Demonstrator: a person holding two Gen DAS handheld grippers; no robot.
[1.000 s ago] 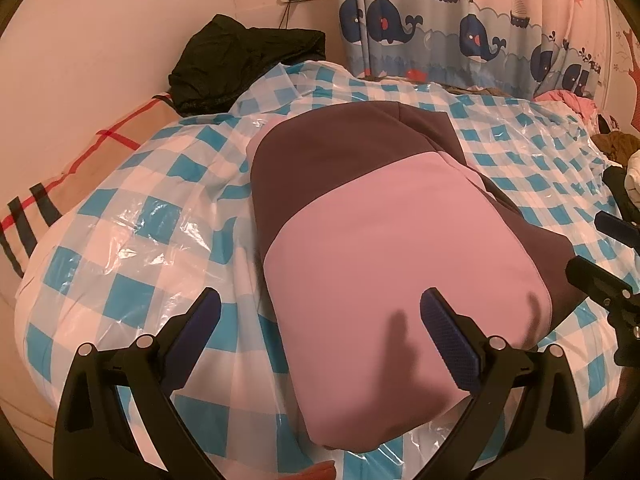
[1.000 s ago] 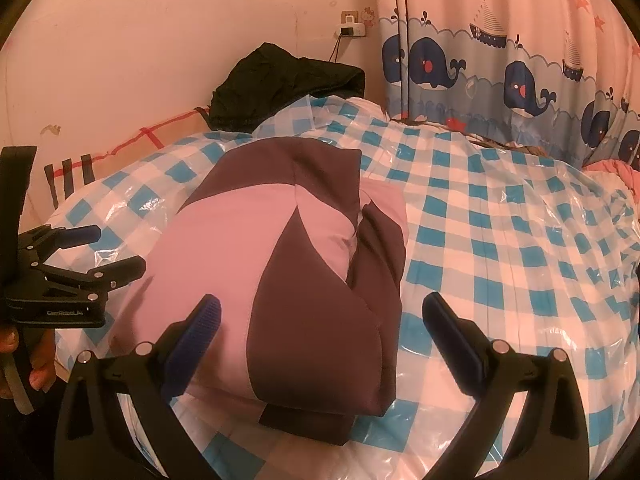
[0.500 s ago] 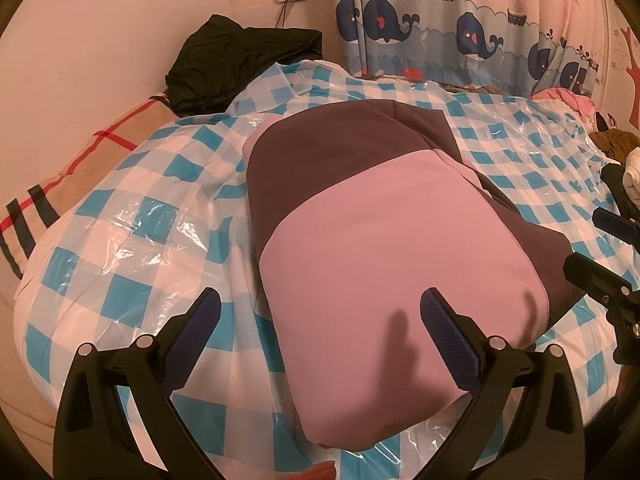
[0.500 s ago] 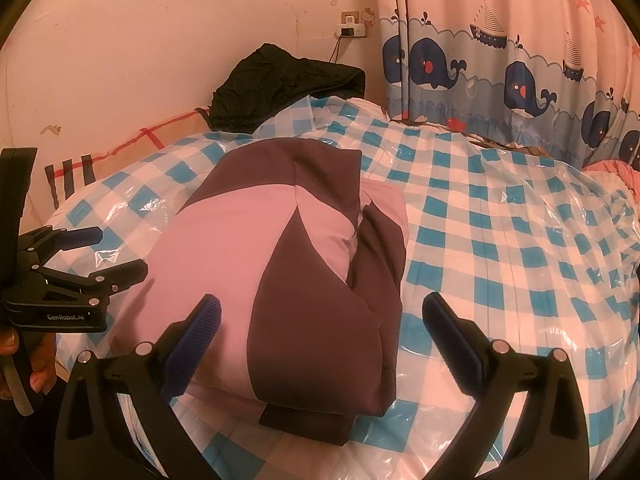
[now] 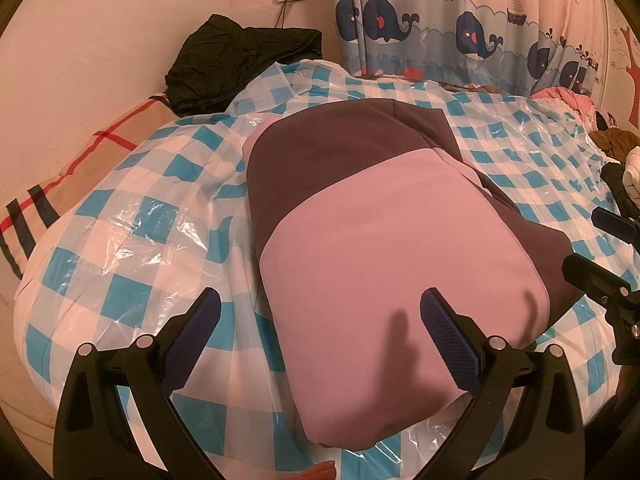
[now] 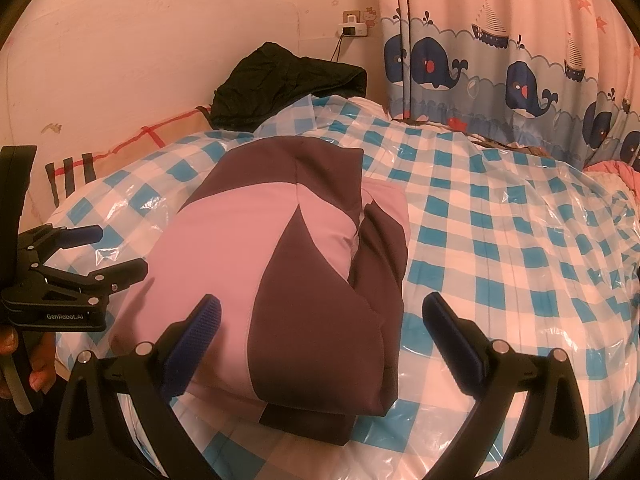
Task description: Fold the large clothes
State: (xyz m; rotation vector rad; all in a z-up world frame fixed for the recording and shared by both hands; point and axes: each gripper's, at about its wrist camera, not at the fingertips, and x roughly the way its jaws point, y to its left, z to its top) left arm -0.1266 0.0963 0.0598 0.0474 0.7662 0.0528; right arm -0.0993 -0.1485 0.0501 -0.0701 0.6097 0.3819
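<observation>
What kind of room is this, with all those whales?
Most likely a child's bedroom: a bed under a blue-checked cover, a whale-and-sailboat curtain, and a plaid pillow against the wall.

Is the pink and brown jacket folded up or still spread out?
Folded. The pink and brown jacket lies as a compact, thick bundle on the checkered bed cover, with layers stacked at its near edge and no sleeves sticking out.

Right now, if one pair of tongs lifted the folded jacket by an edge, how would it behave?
The jacket looks puffy and soft, so it would likely sag and unfold rather than stay a block. Its bulk suggests it is light for its size. The glossy plastic sheet beneath probably lets it slide easily if pushed.
</observation>
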